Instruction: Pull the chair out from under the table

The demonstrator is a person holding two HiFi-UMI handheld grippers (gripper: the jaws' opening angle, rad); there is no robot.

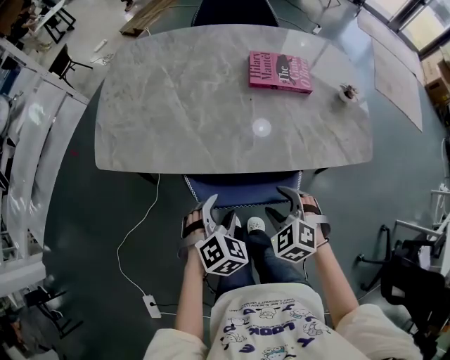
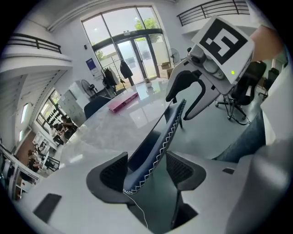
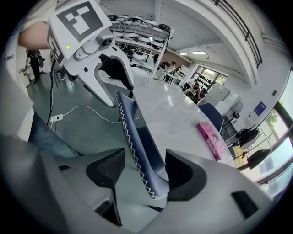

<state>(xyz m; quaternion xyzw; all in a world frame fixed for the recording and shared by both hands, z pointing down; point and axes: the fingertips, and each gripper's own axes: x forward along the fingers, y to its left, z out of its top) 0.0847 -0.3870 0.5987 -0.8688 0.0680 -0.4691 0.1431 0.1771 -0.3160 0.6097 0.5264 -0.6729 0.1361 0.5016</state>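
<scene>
Clamping the top rim of the backrest near its left corner: left claw (image 1: pixel 219 209). In the left gripper view the stitched rim runs between the pads of the left claw (image 2: pixel 146 157).

Chair (image 1: pixel 242 188): navy, with white zigzag stitching along the backrest edge. It is tucked under the near edge of the tabletop (image 1: pixel 183 105). From the head view only the top of the backrest shows.

Right claw (image 1: pixel 281 204): clenched on the same rim toward its right corner. The stitched edge sits between the pads of the right claw (image 3: pixel 145 160).

Tabletop: grey marble look, glossy, rounded corners. A pink book (image 1: pixel 280 71) lies flat right of centre. A small round object (image 1: pixel 347 92) sits further right, apart from the book and too small to identify.

Room: dark grey-green floor (image 1: pixel 84 211). A white cable (image 1: pixel 133 239) runs left of the chair to a white adapter (image 1: pixel 151 306). A second dark chair (image 1: pixel 234 13) stands at the tabletop's far side. Tall windows (image 2: pixel 123 45) show in the left gripper view.
</scene>
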